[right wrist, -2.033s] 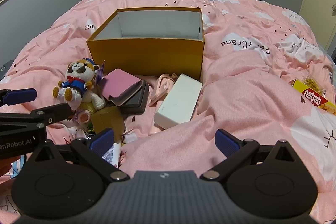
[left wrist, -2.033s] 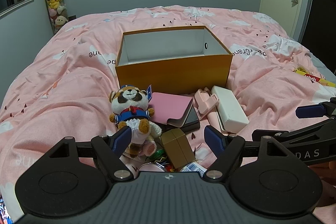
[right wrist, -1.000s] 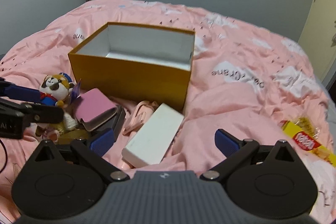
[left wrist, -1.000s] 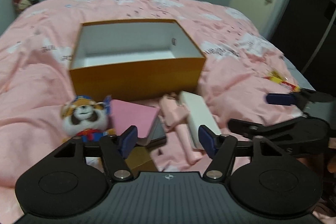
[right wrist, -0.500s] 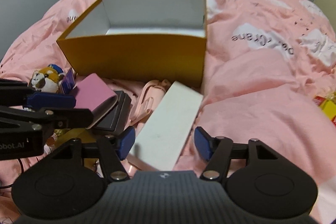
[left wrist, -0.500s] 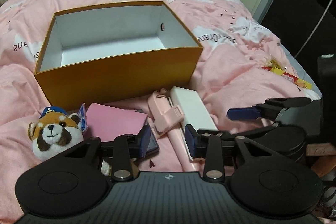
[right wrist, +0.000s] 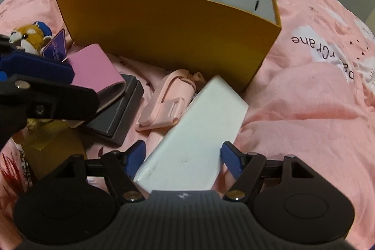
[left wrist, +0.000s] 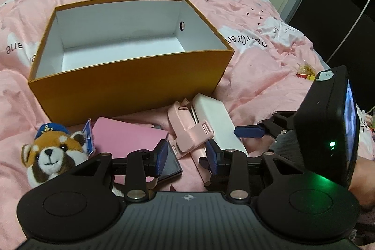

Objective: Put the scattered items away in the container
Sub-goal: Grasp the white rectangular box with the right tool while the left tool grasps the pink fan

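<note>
An empty orange box (left wrist: 131,86) with a white inside stands on the pink bed; it also shows in the right wrist view (right wrist: 168,29). In front of it lie a white case (right wrist: 194,132), a pink folding holder (left wrist: 189,132), a pink wallet (left wrist: 126,135) on a dark box (right wrist: 117,118), and a red panda plush (left wrist: 51,154). My left gripper (left wrist: 187,154) is partly open, with the pink holder between its fingers. My right gripper (right wrist: 182,158) is open, its blue pads on either side of the white case.
A brown-gold small box (right wrist: 49,144) lies at the left under my left gripper's arm. A yellow snack packet (left wrist: 304,72) lies far right on the bed. The pink duvet (right wrist: 304,109) is rumpled right of the box.
Both grippers moved forward and down to the items and narrowed. The left now straddles the pink holder, the right the white case.
</note>
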